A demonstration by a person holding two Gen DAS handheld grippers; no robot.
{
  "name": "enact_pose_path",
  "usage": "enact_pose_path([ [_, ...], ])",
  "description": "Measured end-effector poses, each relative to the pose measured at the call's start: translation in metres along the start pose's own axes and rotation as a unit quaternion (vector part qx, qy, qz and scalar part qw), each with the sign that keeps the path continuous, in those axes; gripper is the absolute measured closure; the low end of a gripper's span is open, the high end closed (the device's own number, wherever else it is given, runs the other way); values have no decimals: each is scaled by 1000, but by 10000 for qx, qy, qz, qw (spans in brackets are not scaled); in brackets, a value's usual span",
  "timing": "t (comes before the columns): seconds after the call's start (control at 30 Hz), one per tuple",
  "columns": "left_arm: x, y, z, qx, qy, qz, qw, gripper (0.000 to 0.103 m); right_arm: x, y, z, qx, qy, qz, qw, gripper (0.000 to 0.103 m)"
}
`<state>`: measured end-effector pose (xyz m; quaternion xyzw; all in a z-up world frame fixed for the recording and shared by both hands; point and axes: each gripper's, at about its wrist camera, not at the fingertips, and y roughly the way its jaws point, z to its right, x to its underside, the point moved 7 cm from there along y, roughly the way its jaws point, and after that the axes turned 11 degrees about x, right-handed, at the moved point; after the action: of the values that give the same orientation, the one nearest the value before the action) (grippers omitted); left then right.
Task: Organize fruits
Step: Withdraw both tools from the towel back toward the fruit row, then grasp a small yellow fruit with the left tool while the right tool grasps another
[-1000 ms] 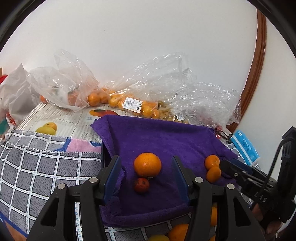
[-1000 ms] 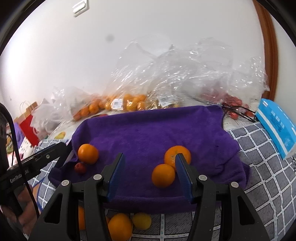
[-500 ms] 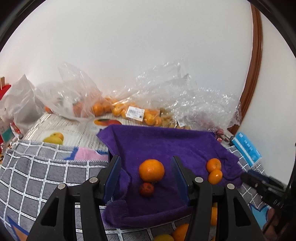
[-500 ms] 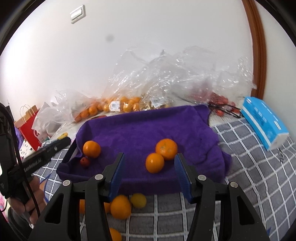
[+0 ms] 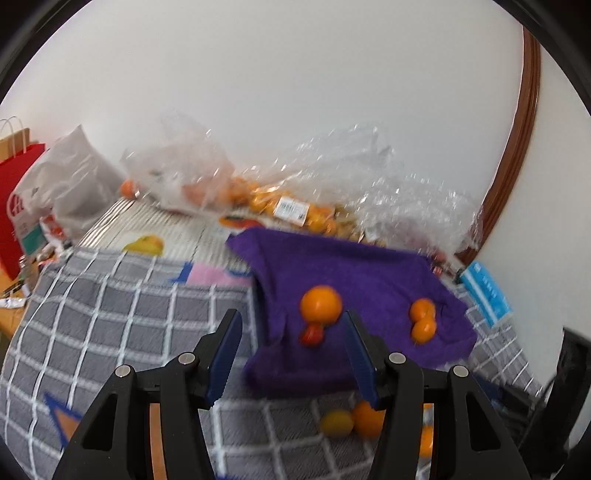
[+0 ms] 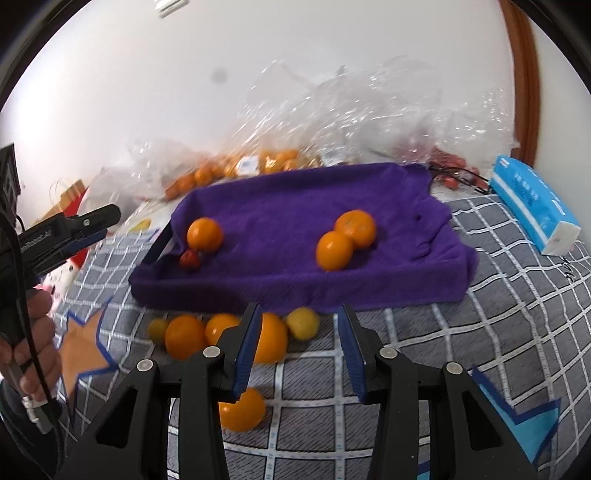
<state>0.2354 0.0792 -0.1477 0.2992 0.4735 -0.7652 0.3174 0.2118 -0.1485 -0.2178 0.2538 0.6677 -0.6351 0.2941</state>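
A plain white wall rises behind the grey checked bedcover (white grid lines, blue and orange shapes). To the cover's right stands a curved brown wooden frame; a white switch plate sits high on the wall.

Left gripper body, seen from the right wrist: white lettering, partly legible, ends "Robot.AI". Blue box: print too blurred to read. White sticker on a bag: barcode-like print, unreadable. White bag: red mark, not legible.
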Motion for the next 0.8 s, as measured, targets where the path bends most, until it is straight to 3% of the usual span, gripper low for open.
enact_pose_path([
  [0.17,22,-7,-9,-167,28,-118,9998,50,3,15,-1,222,-191,-174,9994,81],
  [0.33,32,-4,-16,-145,-84,-106,9998,50,-1,26,2,111,-113,-246,9996,81],
  [0.5,39,3,-19,248,-299,-55,9992,50,-1,40,6,-137,154,-520,9984,81],
  [0.8,48,7,-18,114,-177,-138,9997,50,-4,48,7,-386,408,-600,9966,83],
])
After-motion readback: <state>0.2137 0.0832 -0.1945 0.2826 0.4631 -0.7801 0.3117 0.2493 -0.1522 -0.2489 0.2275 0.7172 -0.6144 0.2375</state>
